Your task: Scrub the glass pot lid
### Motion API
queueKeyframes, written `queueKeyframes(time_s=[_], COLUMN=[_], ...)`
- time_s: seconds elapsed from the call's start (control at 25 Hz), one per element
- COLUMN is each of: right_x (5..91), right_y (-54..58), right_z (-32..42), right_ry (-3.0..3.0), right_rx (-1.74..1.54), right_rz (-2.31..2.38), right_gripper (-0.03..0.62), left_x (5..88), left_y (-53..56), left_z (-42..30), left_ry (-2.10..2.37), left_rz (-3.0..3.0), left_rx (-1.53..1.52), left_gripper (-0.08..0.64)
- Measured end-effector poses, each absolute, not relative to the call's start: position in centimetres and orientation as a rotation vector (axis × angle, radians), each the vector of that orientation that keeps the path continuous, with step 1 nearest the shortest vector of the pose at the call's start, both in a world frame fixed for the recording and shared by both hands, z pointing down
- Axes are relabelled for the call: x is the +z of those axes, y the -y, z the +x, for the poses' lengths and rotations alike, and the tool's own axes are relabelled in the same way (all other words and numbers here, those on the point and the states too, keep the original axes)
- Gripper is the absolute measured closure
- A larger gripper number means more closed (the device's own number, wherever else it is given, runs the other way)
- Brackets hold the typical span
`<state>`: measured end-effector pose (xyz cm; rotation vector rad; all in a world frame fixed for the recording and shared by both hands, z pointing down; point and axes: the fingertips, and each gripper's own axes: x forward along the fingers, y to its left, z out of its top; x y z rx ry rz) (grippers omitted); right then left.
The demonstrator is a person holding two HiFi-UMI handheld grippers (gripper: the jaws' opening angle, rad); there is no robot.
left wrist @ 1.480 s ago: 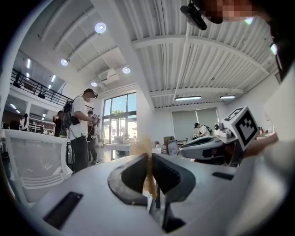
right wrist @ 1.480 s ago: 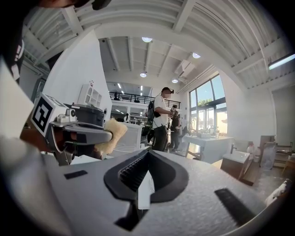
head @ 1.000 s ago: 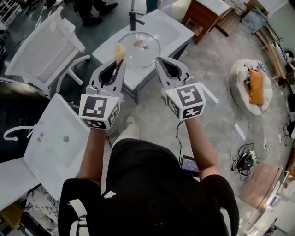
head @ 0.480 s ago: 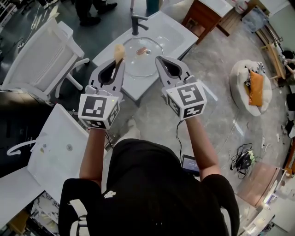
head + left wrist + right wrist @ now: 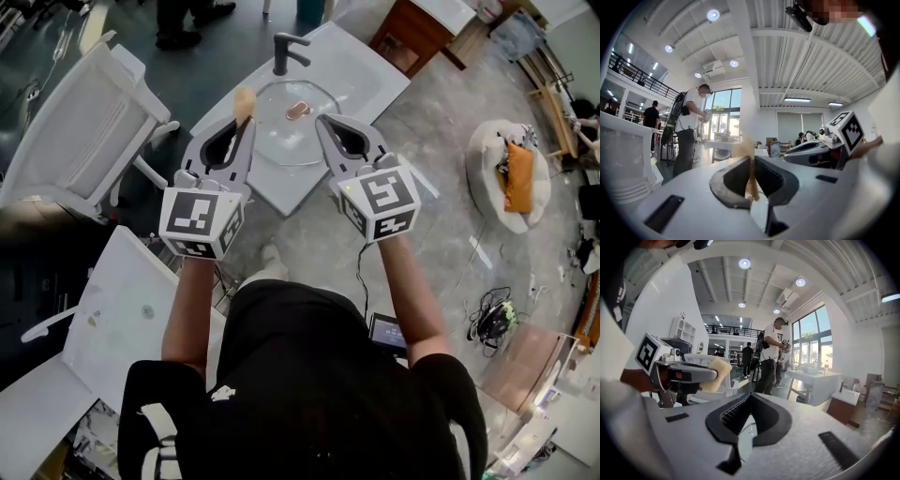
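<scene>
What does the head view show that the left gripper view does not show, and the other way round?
Only the head view shows the glass pot lid lying on the white sink unit, the faucet behind it, and the white chair to the left. Only the left gripper view shows a standing person with a backpack and the ceiling lights. Both show the left gripper shut on the yellow sponge, and the right gripper beside it, shut and empty.
</scene>
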<state>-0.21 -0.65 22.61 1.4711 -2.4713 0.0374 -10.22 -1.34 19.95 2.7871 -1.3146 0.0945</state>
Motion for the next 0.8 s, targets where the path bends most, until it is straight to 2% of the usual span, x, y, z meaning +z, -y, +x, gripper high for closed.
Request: queueKeyframes(time_s=[0.8], right_x=[26.3], right_y=[4.3], right_z=[-0.6], right_ry=[2.417], right_rx=[0.099], right_rz=[1.458], right_gripper=[0.592], left_x=[22.6], left_y=[5.0], left_z=[-10.7], left_ry=[1.211], left_rz=[2.753], left_rx=[0.097], left_gripper=[0.540])
